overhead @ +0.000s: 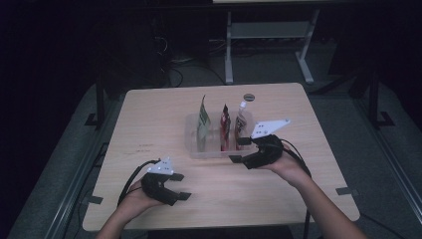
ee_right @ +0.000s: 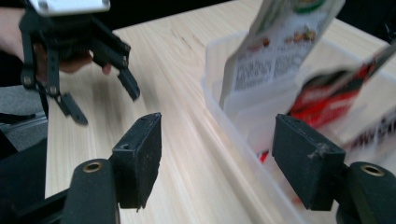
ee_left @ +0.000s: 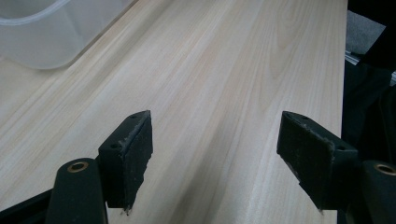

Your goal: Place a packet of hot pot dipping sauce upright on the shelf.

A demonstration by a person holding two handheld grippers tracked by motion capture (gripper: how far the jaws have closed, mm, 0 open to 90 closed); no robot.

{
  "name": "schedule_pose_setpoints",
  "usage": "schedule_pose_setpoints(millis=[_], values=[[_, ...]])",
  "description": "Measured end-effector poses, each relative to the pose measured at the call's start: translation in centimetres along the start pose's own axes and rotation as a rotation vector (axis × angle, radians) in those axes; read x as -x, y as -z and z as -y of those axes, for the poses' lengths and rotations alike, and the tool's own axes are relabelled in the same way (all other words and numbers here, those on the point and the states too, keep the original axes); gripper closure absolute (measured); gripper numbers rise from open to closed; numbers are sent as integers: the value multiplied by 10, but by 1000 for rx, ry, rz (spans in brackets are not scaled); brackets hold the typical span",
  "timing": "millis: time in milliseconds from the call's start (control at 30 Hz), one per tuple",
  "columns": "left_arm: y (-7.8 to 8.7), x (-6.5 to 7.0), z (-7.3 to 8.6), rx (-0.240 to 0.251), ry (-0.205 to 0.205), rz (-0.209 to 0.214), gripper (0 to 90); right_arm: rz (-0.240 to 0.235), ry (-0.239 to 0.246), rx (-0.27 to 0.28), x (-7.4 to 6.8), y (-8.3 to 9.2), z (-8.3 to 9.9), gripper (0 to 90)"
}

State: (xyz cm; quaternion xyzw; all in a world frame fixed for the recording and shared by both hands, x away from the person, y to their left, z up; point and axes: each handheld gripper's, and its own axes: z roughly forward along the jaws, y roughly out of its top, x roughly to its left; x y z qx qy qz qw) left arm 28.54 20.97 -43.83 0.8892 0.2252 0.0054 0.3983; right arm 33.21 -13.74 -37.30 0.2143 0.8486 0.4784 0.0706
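Observation:
A clear plastic bin (overhead: 191,149) stands mid-table with three pouches upright in it: a green and white one (overhead: 203,122), a red one (overhead: 225,127) and a white-spouted one (overhead: 242,122). My right gripper (overhead: 238,150) hovers at the bin's front right corner, jaws open and empty. In the right gripper view (ee_right: 217,161) the bin's near wall (ee_right: 224,112) runs between the jaws, with the green pouch (ee_right: 275,51) and red pouch (ee_right: 336,98) beyond. My left gripper (overhead: 182,186) rests near the table's front left, open over bare wood (ee_left: 215,154).
A small dark round object (overhead: 249,97) lies on the table behind the bin. The light wooden table (overhead: 149,114) has bare room left of the bin and along its front. A corner of the bin (ee_left: 42,32) appears in the left gripper view. Dark floor and desk legs lie beyond.

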Motion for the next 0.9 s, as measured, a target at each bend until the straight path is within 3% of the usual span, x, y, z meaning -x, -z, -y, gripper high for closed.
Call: schedule_pose_setpoints(millis=[267,400,667,900], values=[[-2,1,0,-17,-3,1,259,57,-4,-73,-7,-1,42,247],[-3,2,1,-25,-6,6,258,58,-1,-116,-10,-5,57,238],[-8,6,0,-58,-42,8,243,48,10,-140,-13,-13,65,206],[-11,6,0,-63,-52,10,234,40,-13,-117,-12,-15,68,158]])
